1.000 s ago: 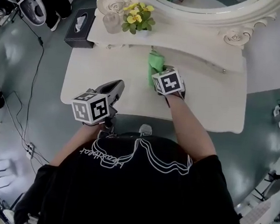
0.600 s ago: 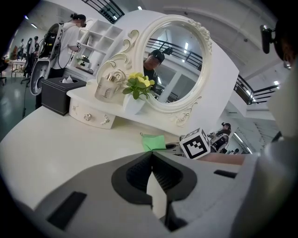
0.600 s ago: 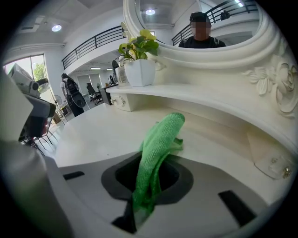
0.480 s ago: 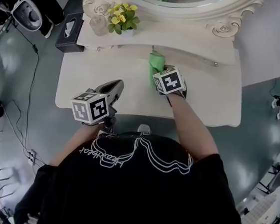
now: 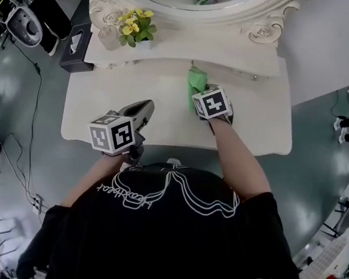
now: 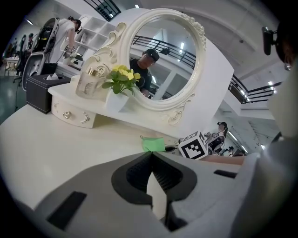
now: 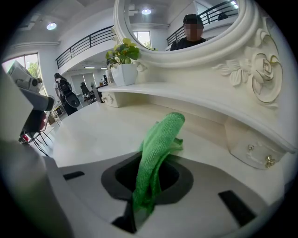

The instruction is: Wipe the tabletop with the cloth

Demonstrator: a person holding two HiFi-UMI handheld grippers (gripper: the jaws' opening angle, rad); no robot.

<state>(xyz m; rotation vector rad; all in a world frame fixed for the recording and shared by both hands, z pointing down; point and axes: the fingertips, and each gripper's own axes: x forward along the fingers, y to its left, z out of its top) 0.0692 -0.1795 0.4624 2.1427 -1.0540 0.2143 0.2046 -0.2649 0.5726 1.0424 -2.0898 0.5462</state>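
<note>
Green cloth (image 7: 164, 132) looks soft, light and floppy; the right hand-held gripper (image 7: 151, 162) clamps its bunched end. Left hand-held gripper (image 6: 151, 158) is closed, empty.

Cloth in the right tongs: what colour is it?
The cloth is bright green, clearest in right gripper view.

Dressing table (image 5: 102, 112) shifts toward 9 o'clock in the head view, and the yellow flowers (image 5: 134, 26) and tissue box (image 5: 73, 38) shift with it. Right gripper (image 5: 200, 93) and green cloth (image 5: 196, 82) now sit further toward 3 o'clock along the tabletop, further from the flowers. Left gripper (image 5: 146, 106) is now nearer the table's middle. Cloth looks slightly shorter.
</note>
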